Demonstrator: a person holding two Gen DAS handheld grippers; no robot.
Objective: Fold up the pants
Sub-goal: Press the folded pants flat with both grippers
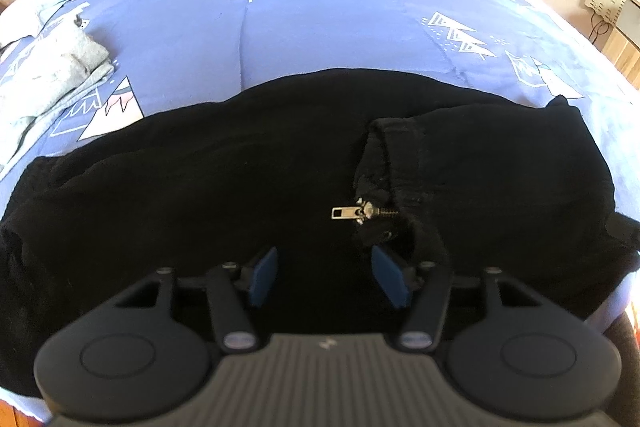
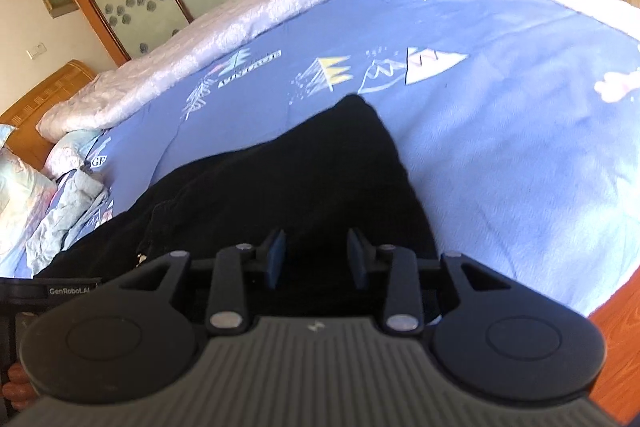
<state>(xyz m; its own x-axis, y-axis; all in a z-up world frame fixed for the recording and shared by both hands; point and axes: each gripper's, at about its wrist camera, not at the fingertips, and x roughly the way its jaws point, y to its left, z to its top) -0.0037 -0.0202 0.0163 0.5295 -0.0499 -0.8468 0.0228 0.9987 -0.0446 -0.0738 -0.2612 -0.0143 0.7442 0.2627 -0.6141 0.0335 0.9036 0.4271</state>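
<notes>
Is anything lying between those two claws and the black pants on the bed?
Nothing visible. The left gripper hangs right over the black pants, near the silver zipper pull, jaws apart. The right gripper hangs over the same dark cloth. The grey garment lies well aside.

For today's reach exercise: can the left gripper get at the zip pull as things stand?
Probably yes. The left gripper is open just short of the zip pull, which lies exposed on the black pants.

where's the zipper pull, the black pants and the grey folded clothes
zipper pull (image 1: 347, 213), left wrist view, on the metal tab
black pants (image 1: 192, 187), left wrist view, on the flat fabric left of the zipper
grey folded clothes (image 1: 68, 67), left wrist view, on the top layer of the pile
</notes>
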